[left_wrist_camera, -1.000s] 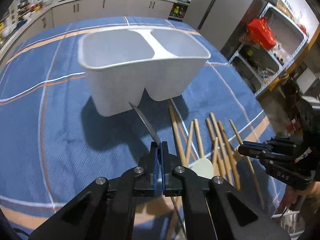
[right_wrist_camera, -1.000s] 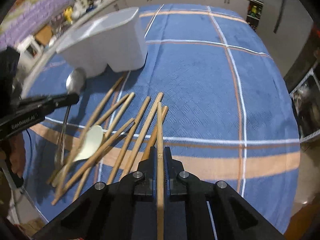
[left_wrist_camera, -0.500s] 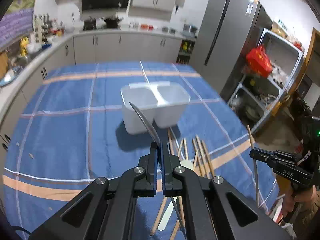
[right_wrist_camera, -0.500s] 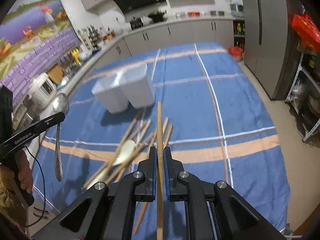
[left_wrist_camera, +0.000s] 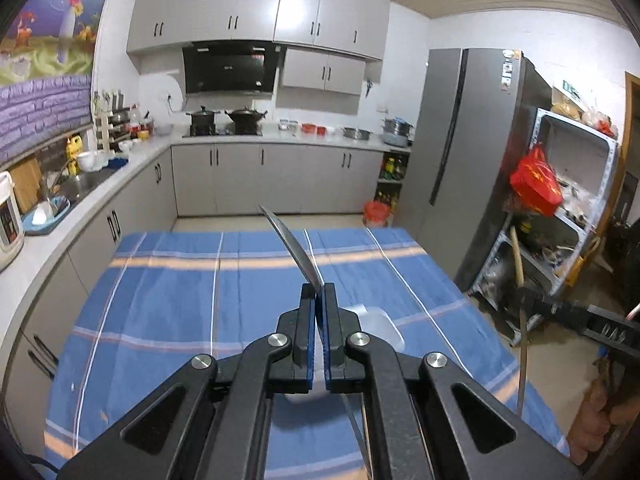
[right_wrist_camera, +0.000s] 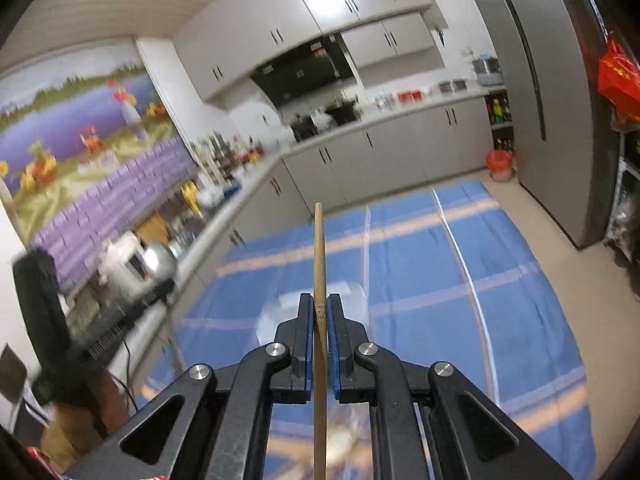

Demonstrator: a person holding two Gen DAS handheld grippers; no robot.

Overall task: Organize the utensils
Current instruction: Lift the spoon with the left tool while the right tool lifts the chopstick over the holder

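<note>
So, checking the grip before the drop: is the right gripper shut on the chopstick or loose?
Shut: the right gripper jaws press both sides of the chopstick.

Holder mostly hidden, right view smeared
The left gripper (left_wrist_camera: 316,300) covers most of the white utensil holder (left_wrist_camera: 380,322), and the metal utensil (left_wrist_camera: 292,248) it clamps has its lower end cut off below. In the right wrist view the tablecloth (right_wrist_camera: 500,288), counter and the left side are motion-blurred; the chopstick (right_wrist_camera: 319,256) runs off the bottom edge
</note>
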